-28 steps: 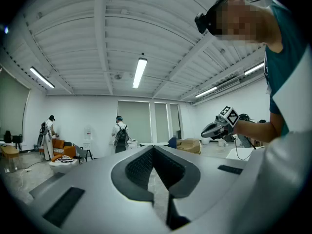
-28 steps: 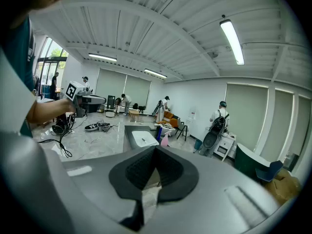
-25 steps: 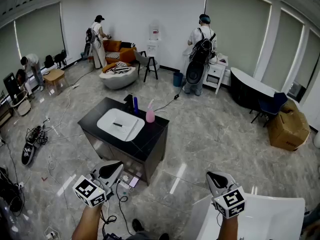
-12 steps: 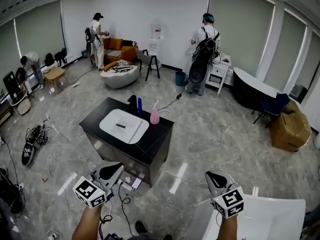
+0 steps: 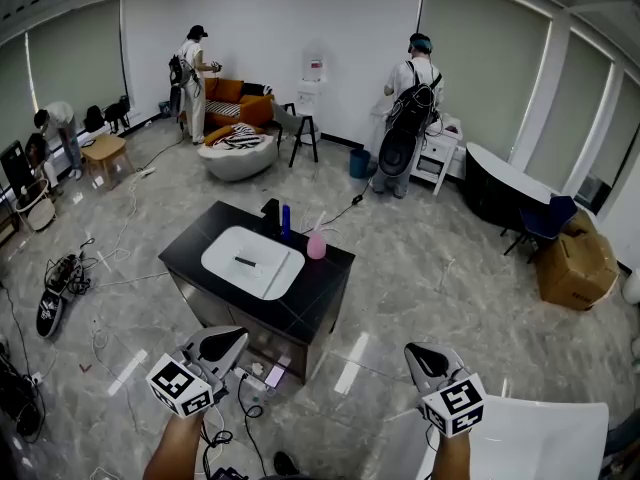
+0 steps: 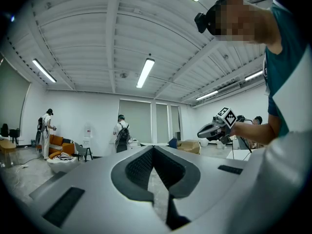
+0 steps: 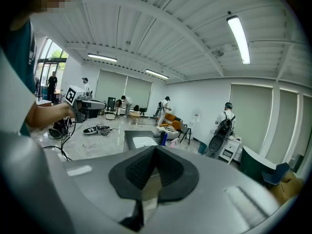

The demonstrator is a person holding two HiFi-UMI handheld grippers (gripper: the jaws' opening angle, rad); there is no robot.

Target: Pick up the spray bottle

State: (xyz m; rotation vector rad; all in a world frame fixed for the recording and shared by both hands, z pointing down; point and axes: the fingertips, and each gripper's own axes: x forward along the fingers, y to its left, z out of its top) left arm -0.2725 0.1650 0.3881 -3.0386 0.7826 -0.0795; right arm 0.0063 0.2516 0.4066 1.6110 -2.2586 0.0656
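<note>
The pink spray bottle [image 5: 316,243] stands upright on the black counter [image 5: 320,290], near the back edge. It is just beside the right side of the white sink [image 5: 275,274]. A blue bottle [image 5: 285,220] stands a little to its left, behind the sink, next to a black tap [image 5: 270,211]. One small dark thing [image 5: 245,261] lies in the sink, too small to tell what it is. How full the pink bottle is cannot be seen.

Both grippers are low in the head view, well apart from the counter. The left gripper [image 5: 233,337] has its jaws closed together with nothing between them. The right gripper [image 5: 416,352] looks the same, with its jaws together and holding nothing. It shows in front of a white table [image 5: 540,433].

A brown cardboard box [image 5: 572,266] sits on the floor far to the right. A small blue bin [image 5: 358,160] stands by the back wall. What is in them cannot be seen.
</note>
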